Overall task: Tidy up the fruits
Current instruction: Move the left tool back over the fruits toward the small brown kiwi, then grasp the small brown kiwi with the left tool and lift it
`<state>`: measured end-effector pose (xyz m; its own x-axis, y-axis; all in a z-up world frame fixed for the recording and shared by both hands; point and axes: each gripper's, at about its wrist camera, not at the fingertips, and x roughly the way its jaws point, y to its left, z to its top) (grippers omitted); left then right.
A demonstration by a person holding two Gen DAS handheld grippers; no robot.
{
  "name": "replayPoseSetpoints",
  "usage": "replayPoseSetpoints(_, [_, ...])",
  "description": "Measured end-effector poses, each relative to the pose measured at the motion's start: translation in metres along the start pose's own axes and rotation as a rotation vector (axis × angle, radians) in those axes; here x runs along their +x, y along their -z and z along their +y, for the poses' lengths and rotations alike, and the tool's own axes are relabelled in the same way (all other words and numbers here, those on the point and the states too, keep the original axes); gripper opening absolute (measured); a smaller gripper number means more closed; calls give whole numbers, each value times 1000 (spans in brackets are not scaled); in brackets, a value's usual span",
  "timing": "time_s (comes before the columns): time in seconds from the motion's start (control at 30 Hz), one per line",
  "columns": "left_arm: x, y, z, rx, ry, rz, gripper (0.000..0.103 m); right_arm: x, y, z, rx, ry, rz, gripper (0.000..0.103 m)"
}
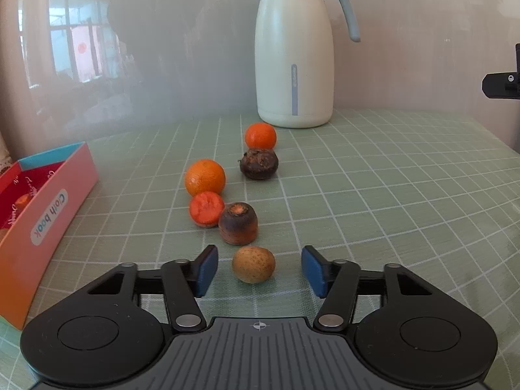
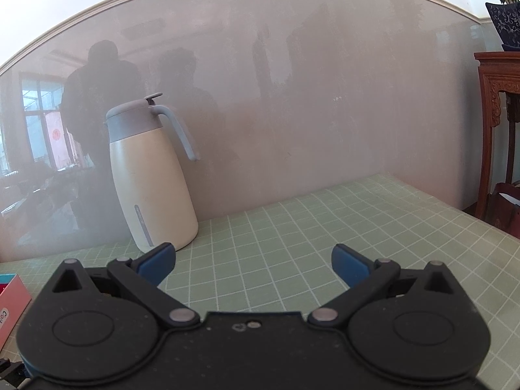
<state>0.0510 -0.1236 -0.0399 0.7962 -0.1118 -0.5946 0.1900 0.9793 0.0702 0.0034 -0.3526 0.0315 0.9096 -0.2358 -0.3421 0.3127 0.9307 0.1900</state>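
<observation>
A pale green tablecloth with a white grid (image 1: 390,178) covers the table, and against the wall at its back stands a tall cream vacuum jug with a grey-blue lid and handle (image 1: 294,55). At the left edge sits an open pink and orange cardboard box printed "Cloth book" (image 1: 48,214), with something orange already lying inside it. A loose line of fruit runs from the jug toward the camera: a small orange mandarin (image 1: 260,135), a dark brown knobbly round fruit (image 1: 259,163) touching it in front, a larger orange (image 1: 205,177), an orange-red rough-cut piece (image 1: 207,208), and a dark brown stubby piece with an orange top (image 1: 238,223).

Nearest of all is a small tan speckled oval fruit (image 1: 253,264), resting on the cloth. It lies directly between the blue pads of the left gripper (image 1: 259,271), slightly nearer the left pad, its long axis roughly across the gap. The pads are spread with daylight on both sides, so nothing is pinched yet. Closing straight in looks sufficient.

The right gripper (image 2: 253,265) is spread wide over bare cloth near the jug, holding nothing, well apart from the fruit, so the left is the hand placed for this pick
</observation>
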Motion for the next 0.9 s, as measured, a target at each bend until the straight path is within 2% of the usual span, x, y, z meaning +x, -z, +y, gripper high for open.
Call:
replayPoseSetpoints(0.37, [1, -1, -3, -5, 16, -2, 38, 3, 1, -2, 3, 1, 7, 103])
replayPoseSetpoints(0.47, [1, -1, -2, -10, 24, -1, 28, 4, 0, -1, 7, 1, 11, 103])
replayPoseSetpoints(0.9, [0, 1, -1, -20, 21, -3, 28, 4, 3, -1, 8, -5, 16, 103])
